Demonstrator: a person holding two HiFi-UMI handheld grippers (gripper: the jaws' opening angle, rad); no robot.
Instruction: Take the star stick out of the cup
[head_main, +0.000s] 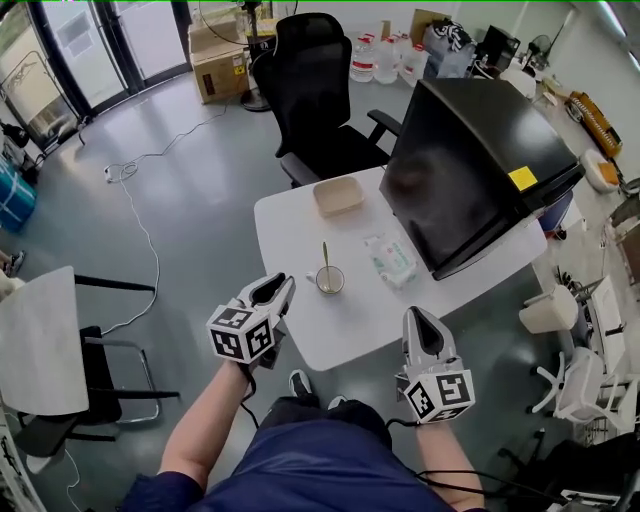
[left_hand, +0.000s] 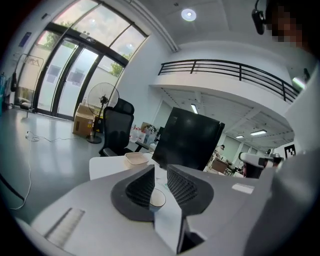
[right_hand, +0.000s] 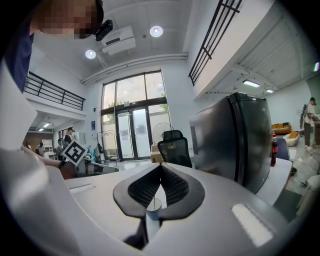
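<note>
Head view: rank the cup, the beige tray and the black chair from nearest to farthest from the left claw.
1. Cup: just right of the left claw, near the front edge of the table.
2. Beige tray: farther back on the table.
3. Black chair: on the floor beyond the table's far edge.

On the surface (head_main: 290, 225), the cup (head_main: 330, 281) stands near the front edge with the star stick (head_main: 324, 258) in it, a packet (head_main: 390, 259) just to its right and a tray (head_main: 338, 195) behind it. A large cabinet (head_main: 470, 160) covers the surface's right side, and a chair (head_main: 315, 90) stands beyond the far edge. The left hand-held gripper (head_main: 278, 290) is just left of the cup, the right hand-held gripper (head_main: 420, 322) off the front-right edge.
</note>
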